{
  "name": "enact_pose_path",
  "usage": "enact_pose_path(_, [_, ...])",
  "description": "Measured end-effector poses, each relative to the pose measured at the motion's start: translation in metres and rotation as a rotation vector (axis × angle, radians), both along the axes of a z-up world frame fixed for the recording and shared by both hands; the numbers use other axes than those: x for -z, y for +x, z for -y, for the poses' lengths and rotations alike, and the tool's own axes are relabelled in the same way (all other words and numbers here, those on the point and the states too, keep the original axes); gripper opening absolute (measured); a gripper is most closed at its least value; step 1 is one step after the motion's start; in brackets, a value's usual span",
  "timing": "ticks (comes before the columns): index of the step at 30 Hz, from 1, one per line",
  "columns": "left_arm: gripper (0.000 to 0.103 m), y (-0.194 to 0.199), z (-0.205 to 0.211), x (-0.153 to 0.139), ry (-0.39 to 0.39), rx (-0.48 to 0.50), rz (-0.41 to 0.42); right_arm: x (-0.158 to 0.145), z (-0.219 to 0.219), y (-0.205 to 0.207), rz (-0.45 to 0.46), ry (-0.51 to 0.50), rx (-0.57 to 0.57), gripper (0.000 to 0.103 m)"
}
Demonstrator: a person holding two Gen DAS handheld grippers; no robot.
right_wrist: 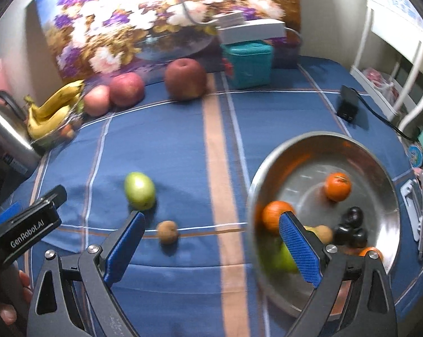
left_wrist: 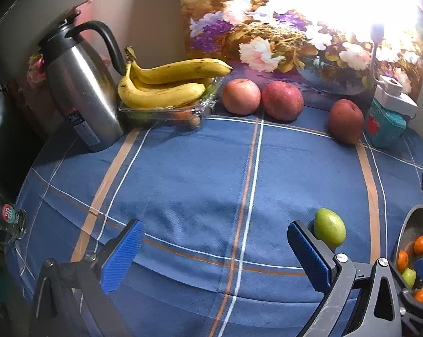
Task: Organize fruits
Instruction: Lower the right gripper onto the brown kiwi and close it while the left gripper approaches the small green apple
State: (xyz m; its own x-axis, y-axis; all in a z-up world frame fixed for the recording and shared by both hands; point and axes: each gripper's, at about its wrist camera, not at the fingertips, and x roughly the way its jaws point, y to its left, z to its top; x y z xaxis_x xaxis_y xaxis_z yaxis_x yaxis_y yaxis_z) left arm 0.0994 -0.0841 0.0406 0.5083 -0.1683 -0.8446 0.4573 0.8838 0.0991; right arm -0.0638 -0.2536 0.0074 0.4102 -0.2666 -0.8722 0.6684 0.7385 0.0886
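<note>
A green fruit (left_wrist: 330, 230) (right_wrist: 140, 190) lies on the blue checked cloth just beyond my left gripper's right finger. My left gripper (left_wrist: 214, 247) is open and empty. My right gripper (right_wrist: 211, 233) is open too, with a small brown fruit (right_wrist: 168, 232) on the cloth between its fingers. A steel bowl (right_wrist: 379, 168) (left_wrist: 416, 221) at the right holds oranges (right_wrist: 337, 186), dark fruits (right_wrist: 350, 226), a green fruit and a small brown one. Three red apples (left_wrist: 282, 100) stand at the back. Bananas (left_wrist: 166, 84) lie on a clear tray (left_wrist: 161, 112).
A steel thermos jug (left_wrist: 82, 92) stands at the back left. A teal box (left_wrist: 385, 125) with a white lamp sits at the back right, before a flower painting. A black adapter (right_wrist: 347, 104) with cable lies right of centre. A glass mug (left_wrist: 6, 219) is at the left edge.
</note>
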Motion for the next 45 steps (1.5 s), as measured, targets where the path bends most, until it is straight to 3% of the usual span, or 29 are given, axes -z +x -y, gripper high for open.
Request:
enact_pose_path(7, [0.103,0.007,-0.002,0.017,0.008,-0.006,-0.056,0.011,-0.014,0.018,0.014,0.027,-0.053,0.096])
enact_pose_path(15, [0.103,0.020,-0.005,0.060,0.065,-0.042,-0.168,0.049,-0.021,0.031,-0.051,0.069,-0.088,0.096])
enact_pose_path(27, [0.103,0.034,-0.016,0.081,0.031,-0.078,-0.252,0.079,-0.020,0.039,-0.121,0.056,-0.100,0.091])
enact_pose_path(32, [0.103,0.036,-0.013,0.080,0.025,-0.065,-0.257,0.078,-0.022,0.045,-0.128,0.020,-0.101,0.073])
enact_pose_path(45, [0.103,0.031,-0.001,0.080,-0.039,-0.056,-0.304,0.073,-0.022,0.046,-0.097,0.044,-0.125,0.035])
